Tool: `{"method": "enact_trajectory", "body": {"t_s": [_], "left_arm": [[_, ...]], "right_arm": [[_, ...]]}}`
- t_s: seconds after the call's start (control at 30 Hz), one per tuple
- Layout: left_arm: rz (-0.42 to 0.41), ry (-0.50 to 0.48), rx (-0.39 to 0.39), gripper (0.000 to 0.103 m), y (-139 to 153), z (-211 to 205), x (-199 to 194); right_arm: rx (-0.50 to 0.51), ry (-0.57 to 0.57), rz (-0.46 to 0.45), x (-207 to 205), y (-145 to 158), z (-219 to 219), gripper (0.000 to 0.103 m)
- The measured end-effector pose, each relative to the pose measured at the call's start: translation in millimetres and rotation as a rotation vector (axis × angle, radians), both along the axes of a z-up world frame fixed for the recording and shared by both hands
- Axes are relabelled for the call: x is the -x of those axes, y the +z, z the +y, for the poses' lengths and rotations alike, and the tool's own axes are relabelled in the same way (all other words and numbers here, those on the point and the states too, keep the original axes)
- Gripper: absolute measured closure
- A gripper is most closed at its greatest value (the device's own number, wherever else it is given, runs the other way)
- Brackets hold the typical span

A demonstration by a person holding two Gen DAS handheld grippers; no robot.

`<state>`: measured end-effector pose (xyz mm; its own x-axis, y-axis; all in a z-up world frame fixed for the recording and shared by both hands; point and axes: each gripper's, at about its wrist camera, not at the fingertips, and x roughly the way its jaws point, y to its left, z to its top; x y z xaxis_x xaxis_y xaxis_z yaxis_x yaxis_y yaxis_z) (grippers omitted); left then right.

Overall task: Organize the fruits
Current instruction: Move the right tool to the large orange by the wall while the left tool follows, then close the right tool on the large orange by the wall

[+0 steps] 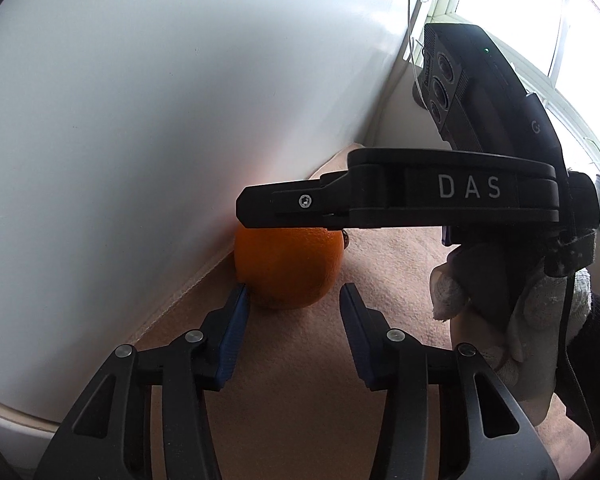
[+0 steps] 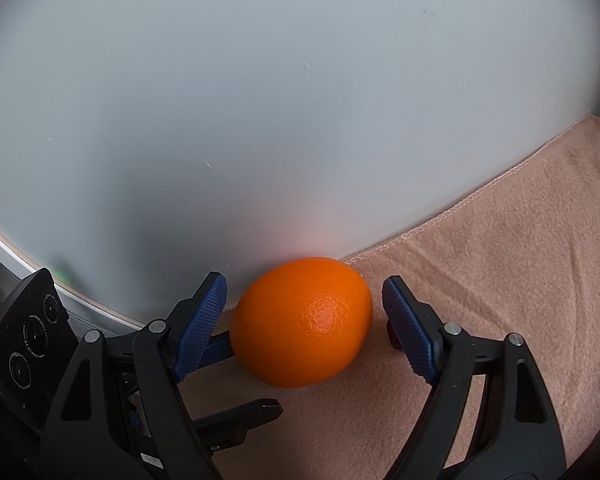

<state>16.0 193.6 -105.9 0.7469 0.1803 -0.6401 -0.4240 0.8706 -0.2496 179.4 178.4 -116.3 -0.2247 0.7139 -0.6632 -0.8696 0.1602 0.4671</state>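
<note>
Because the orange [image 2: 302,322] has come to rest on the pink towel [image 2: 500,280] hard against the white wall [image 2: 260,100], it can be reached only from the open side, and both grippers are angled down at it from there. The right gripper [image 2: 304,320] is held with its jaws spread wide, one blue pad on either side of the fruit; neither pad is seen pressing on the peel, so nothing is pinched yet. The left gripper [image 1: 294,304] is kept lower and nearer the towel, jaws partly spread, with the orange just beyond its tips and its left pad [image 1: 236,312] at the fruit's edge; whether contact is made there cannot be told. A gloved hand [image 1: 540,312] is seen gripping the right tool's handle
</note>
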Motion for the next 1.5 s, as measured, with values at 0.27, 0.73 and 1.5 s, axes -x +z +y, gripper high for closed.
{"method": "enact_trajectory", "body": {"t_s": [0.27,0.73,1.5], "left_arm": [[0.024,0.012,0.005,0.058,-5,4,-2],[0.035,-0.005,0.021,0.058,-4,9,-7],[-0.054,-0.106,-0.051,0.058,37,-51,4]], "right_arm": [[0.018,0.02,-0.026,19,1,8,0.021],[0.04,-0.023,-0.066,45,9,3,0.027],[-0.053,-0.132,-0.11,34,18,-72,0.027]]}}
